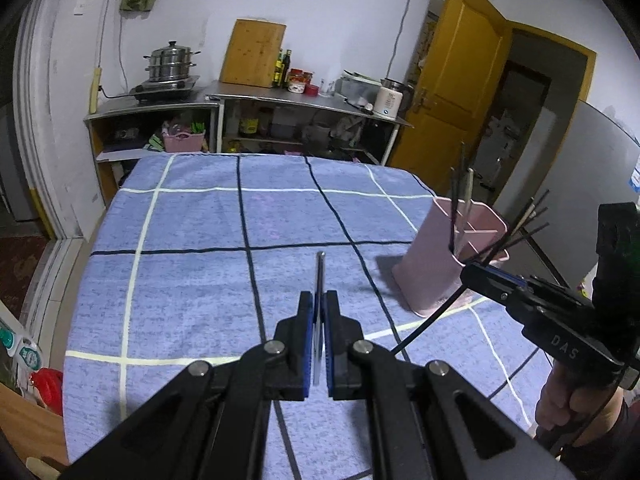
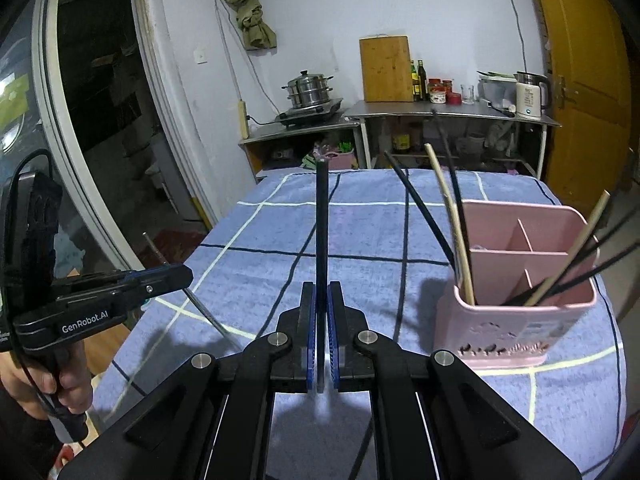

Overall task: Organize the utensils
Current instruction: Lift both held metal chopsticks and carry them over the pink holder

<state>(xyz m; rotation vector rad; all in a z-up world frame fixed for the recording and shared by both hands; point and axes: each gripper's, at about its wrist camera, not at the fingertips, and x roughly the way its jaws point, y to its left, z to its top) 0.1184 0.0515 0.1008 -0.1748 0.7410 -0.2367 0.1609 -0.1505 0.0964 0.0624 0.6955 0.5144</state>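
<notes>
A pink utensil holder (image 2: 516,320) with dividers stands on the blue checked cloth; it also shows in the left wrist view (image 1: 448,264). Several black and pale wooden chopsticks (image 2: 452,216) lean in its compartments. My left gripper (image 1: 319,300) is shut on a thin metal chopstick (image 1: 320,276) that points forward above the cloth; from the right wrist view this gripper (image 2: 172,276) is at the left with the metal chopstick (image 2: 200,304) slanting down. My right gripper (image 2: 321,292) is shut on a black chopstick (image 2: 321,220), left of the holder; it also shows in the left wrist view (image 1: 476,276).
The table's cloth (image 1: 200,280) ends at a far edge before steel counters (image 1: 280,96) with a steamer pot, cutting board, bottles and a kettle. A yellow door (image 1: 460,80) stands open at the right. A dark doorway (image 2: 104,120) is at the left.
</notes>
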